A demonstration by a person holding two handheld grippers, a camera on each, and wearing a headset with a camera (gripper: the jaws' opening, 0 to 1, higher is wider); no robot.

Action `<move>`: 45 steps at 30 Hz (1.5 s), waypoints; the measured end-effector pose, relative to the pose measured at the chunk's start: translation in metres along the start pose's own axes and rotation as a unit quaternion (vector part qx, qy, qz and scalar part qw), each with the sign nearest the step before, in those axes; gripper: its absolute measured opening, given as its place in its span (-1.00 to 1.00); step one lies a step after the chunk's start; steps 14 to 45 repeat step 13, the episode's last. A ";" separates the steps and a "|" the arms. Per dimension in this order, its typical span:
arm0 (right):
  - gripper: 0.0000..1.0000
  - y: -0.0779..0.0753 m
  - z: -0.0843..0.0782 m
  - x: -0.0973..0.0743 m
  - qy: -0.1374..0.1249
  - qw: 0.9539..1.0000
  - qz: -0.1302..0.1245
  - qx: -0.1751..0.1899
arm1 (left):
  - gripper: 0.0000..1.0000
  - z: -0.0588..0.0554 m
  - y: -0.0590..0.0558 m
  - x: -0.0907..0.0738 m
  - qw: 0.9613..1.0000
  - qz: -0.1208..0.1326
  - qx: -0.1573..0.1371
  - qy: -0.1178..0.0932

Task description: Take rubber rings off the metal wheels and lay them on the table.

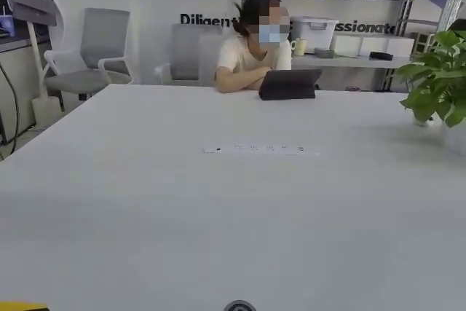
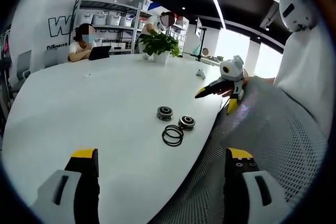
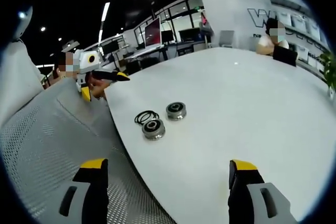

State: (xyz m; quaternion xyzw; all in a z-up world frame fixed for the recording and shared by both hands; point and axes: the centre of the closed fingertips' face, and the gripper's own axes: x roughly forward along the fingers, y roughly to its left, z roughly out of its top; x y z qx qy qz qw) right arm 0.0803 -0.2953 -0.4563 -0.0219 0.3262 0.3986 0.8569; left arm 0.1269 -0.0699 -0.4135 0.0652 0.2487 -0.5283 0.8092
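The white bench [image 1: 218, 223] is broad and mostly bare, so there is ample room to work inward. The danger lies at its curved near edge, where everything for the job sits. A mesh chair back [image 2: 262, 145] stands between both grippers and that edge, and I judge it could snag an approach. The potted plant [image 1: 437, 78] is well apart. The left gripper [image 2: 161, 156] and right gripper [image 3: 168, 163] hang over the chair, fingers [image 2: 84, 166] spread wide and holding nothing. Two metal wheels [image 3: 176, 110] lie flat near the edge; a sideways knock could push one over. Black rubber rings [image 3: 146, 116] lie on the bench just beside them, thin enough to be swept off. Whether the wheels carry further rings I cannot tell.
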 end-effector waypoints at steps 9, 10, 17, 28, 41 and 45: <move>0.86 0.001 -0.006 0.002 0.018 1.000 -0.002 -0.013 | 0.99 -0.002 -0.003 0.001 1.000 -0.006 -0.006 0.005; 0.86 0.001 -0.007 0.002 0.021 1.000 -0.004 -0.016 | 0.99 -0.002 -0.004 0.002 1.000 -0.007 -0.004 0.006; 0.85 0.001 -0.005 0.002 0.016 1.000 -0.006 -0.014 | 0.99 -0.002 -0.004 0.002 1.000 -0.007 -0.003 0.007; 0.85 0.001 -0.005 0.002 0.016 1.000 -0.006 -0.014 | 0.99 -0.002 -0.004 0.002 1.000 -0.007 -0.003 0.007; 0.85 0.001 -0.005 0.002 0.016 1.000 -0.006 -0.014 | 0.99 -0.002 -0.004 0.002 1.000 -0.007 -0.003 0.007; 0.85 0.001 -0.005 0.002 0.016 1.000 -0.006 -0.014 | 0.99 -0.002 -0.004 0.002 1.000 -0.007 -0.003 0.007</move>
